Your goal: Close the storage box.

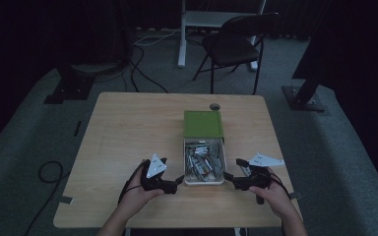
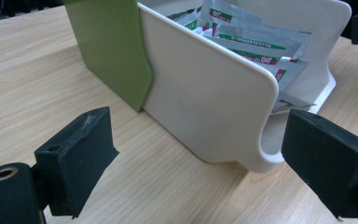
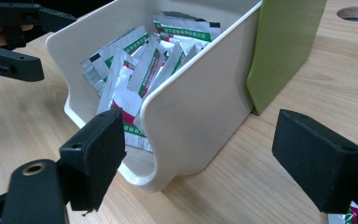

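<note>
Black claws, left [image 1: 180, 180] and right [image 1: 229, 176], gape beside the drawer [image 1: 204, 181].

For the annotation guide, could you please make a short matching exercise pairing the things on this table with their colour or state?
Things:
1. sliding lid
2. white box
3. sachets
4. left hand-held gripper

Descriptions:
A. silver with green and red bands
B. open, beside the box
C. green
D. half uncovered

Pairs: 1-C, 2-D, 3-A, 4-B
</note>
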The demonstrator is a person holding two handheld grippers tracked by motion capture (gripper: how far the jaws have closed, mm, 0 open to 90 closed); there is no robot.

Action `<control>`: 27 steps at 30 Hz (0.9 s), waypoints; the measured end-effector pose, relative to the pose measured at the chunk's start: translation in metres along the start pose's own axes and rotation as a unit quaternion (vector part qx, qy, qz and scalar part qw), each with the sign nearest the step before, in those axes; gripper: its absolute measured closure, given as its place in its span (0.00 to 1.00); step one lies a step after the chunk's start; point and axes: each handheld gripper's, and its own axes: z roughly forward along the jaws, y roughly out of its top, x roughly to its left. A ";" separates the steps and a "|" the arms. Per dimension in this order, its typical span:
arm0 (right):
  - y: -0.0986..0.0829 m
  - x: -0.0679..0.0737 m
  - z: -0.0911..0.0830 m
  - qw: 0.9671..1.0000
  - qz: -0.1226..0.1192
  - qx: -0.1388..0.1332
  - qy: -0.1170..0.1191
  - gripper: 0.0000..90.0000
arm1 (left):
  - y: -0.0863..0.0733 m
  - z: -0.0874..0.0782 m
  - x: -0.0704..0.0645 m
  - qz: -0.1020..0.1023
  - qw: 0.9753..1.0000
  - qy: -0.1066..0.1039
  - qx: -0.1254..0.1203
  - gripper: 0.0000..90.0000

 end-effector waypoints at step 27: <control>-0.004 -0.008 0.006 1.000 0.016 0.007 -0.006 0.15 | 0.007 0.014 0.006 -0.014 1.000 -0.001 -0.002 0.11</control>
